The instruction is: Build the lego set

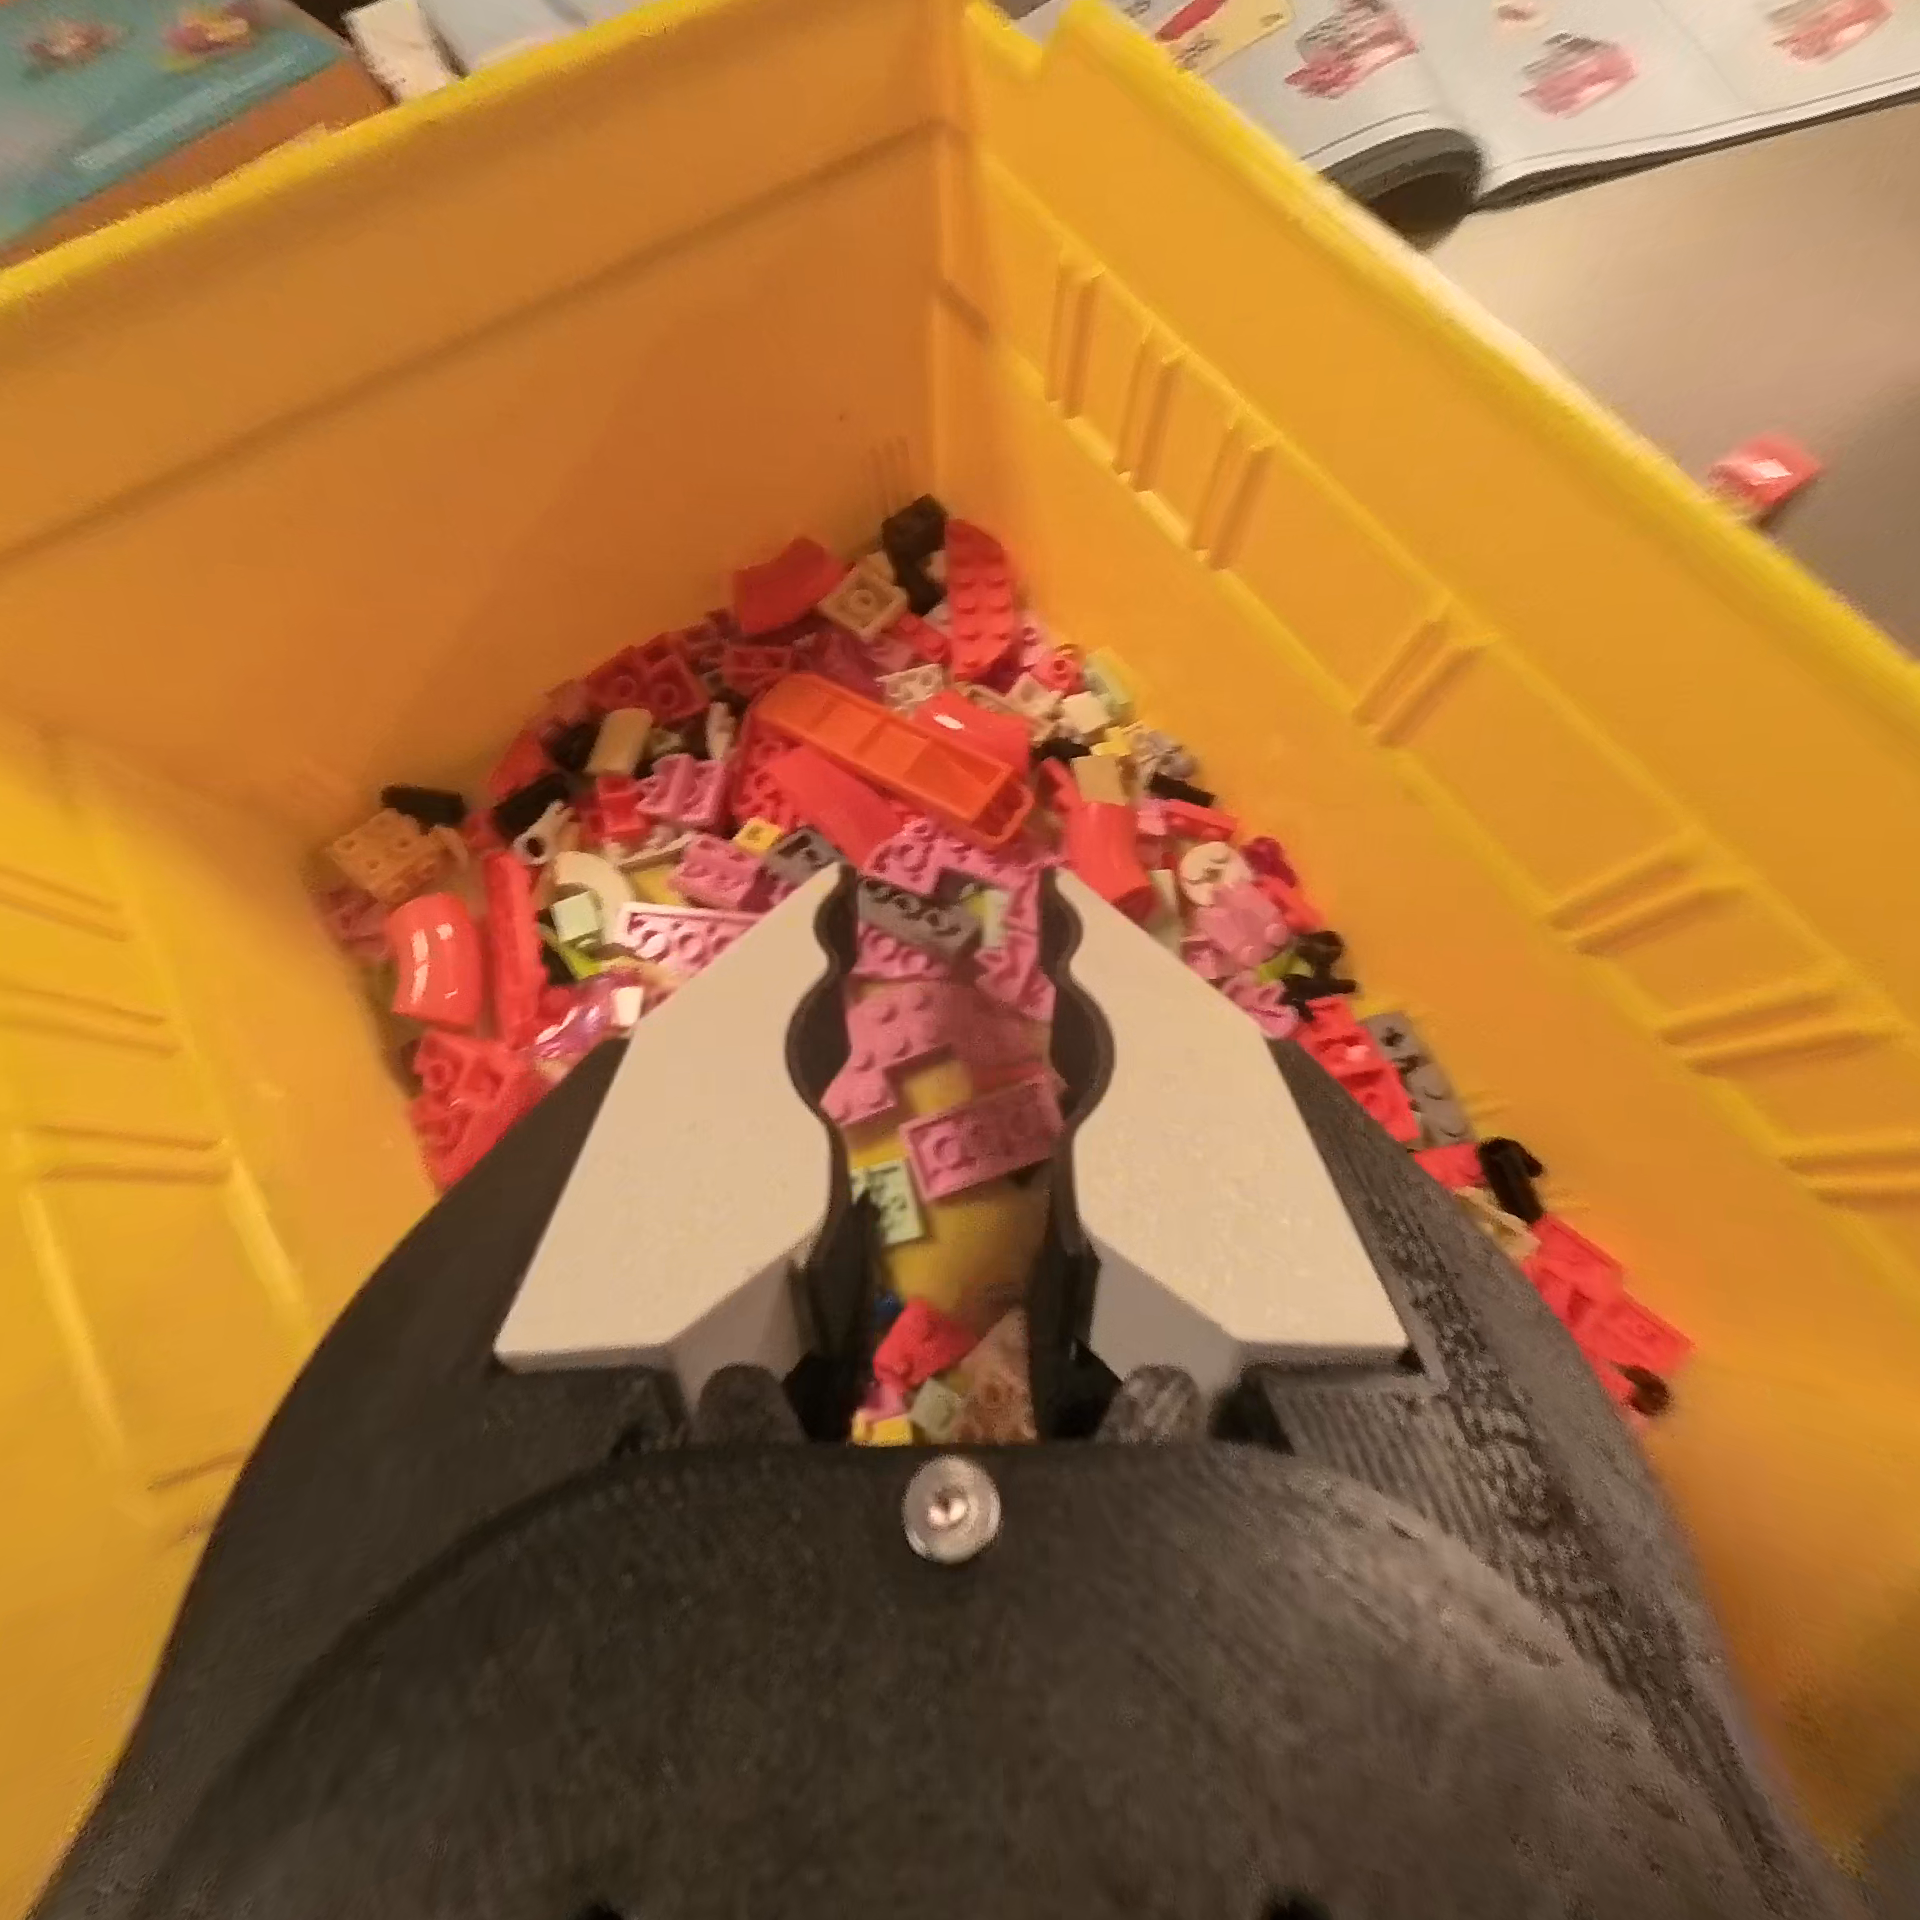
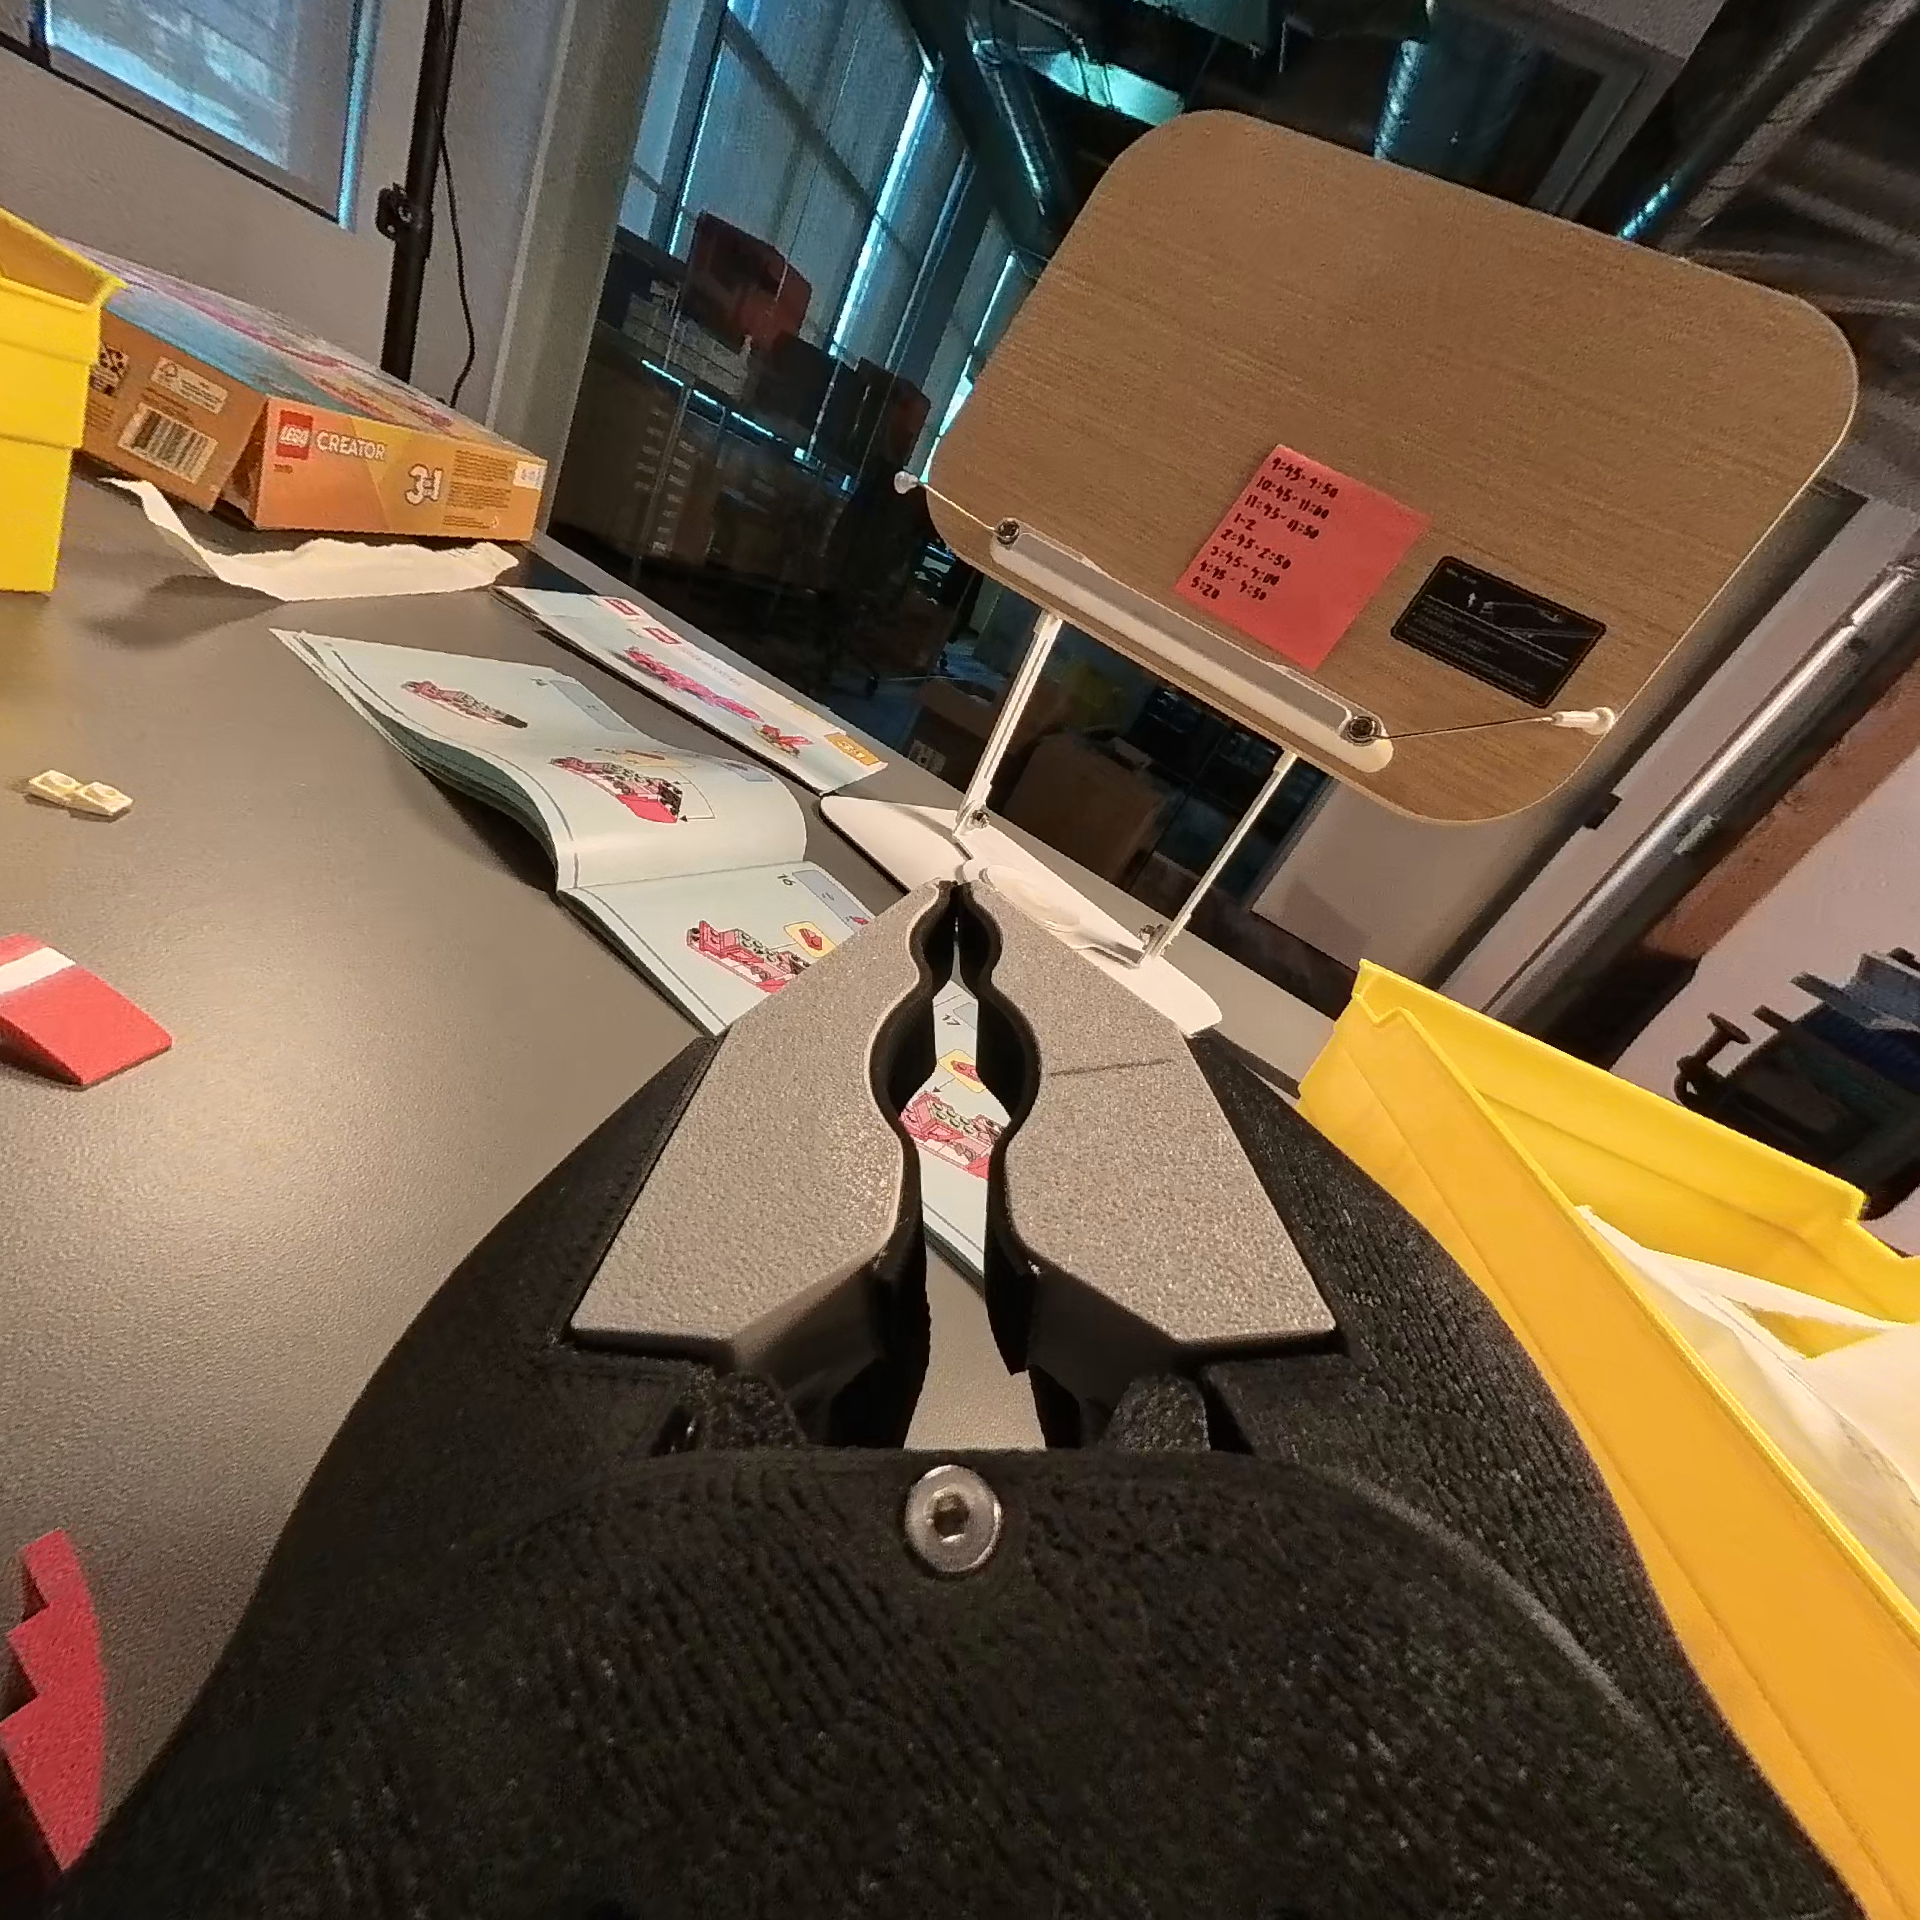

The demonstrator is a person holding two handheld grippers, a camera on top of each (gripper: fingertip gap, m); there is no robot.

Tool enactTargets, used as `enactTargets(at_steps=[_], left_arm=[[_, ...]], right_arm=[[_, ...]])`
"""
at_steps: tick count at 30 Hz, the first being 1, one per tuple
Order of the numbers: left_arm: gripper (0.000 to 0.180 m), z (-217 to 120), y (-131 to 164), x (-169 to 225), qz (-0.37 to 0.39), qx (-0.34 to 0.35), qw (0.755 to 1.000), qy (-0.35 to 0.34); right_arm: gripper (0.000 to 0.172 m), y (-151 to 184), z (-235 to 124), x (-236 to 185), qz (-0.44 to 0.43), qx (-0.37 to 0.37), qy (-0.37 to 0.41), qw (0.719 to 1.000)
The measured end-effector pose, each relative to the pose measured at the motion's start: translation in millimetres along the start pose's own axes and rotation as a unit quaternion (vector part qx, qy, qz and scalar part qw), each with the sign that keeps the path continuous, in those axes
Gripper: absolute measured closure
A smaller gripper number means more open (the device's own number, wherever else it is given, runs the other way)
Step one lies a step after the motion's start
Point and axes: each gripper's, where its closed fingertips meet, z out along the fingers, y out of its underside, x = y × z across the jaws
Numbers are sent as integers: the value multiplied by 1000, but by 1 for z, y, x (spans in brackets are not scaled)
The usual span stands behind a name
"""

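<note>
In the left wrist view, my left gripper (image 1: pixel 945 894) is open and reaches down into a yellow bin (image 1: pixel 520 416), just above a pile of loose toy bricks (image 1: pixel 644 831) in red, pink, black and tan. A grey plate (image 1: pixel 914 914) and pink bricks lie below the gap between its fingertips; the pads press on nothing. A long orange-red piece (image 1: pixel 894 753) lies just beyond the tips. In the right wrist view, my right gripper (image 2: pixel 954 890) is shut with nothing between its tips. It hovers above a grey table (image 2: pixel 312 1091), near an open instruction booklet (image 2: pixel 623 821).
A wooden book stand (image 2: pixel 1403 468) with a pink note stands beyond the booklet. A second yellow bin (image 2: pixel 1558 1247) is at the right, another (image 2: pixel 42 416) at the far left beside an orange box (image 2: pixel 343 457). A red sloped brick (image 2: pixel 73 1018) and small white plates (image 2: pixel 78 795) lie on the table.
</note>
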Motion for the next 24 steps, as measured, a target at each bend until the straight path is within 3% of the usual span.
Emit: enactTargets(at_steps=[4, 8, 11, 15, 19, 22, 24], left_arm=[[151, -15, -15, 5, -2, 39, 999, 12], [149, -58, -31, 1, 40, 42, 998, -24], [124, -85, -19, 16, 158, -50, 985, 42], [135, -101, 11, -4, 273, -238, 931, 51], [138, -111, 54, -11, 318, -430, 838, 111], [138, -113, 76, -20, 343, -513, 776, 127], [136, -111, 87, -28, 357, -540, 750, 133]], right_arm=[[172, 0, 0, 1, 4, 1, 2, 1000], [172, -1, -1, 2, 7, 2, 3, 1000], [172, 1, -1, 6, 6, -1, 13, 1000], [172, 2, -2, 12, 18, -1, 24, 1000], [172, 2, -3, 13, 19, 0, 24, 1000], [172, 2, -2, 11, 12, -2, 21, 1000], [172, 2, -2, 10, 11, -2, 20, 1000]])
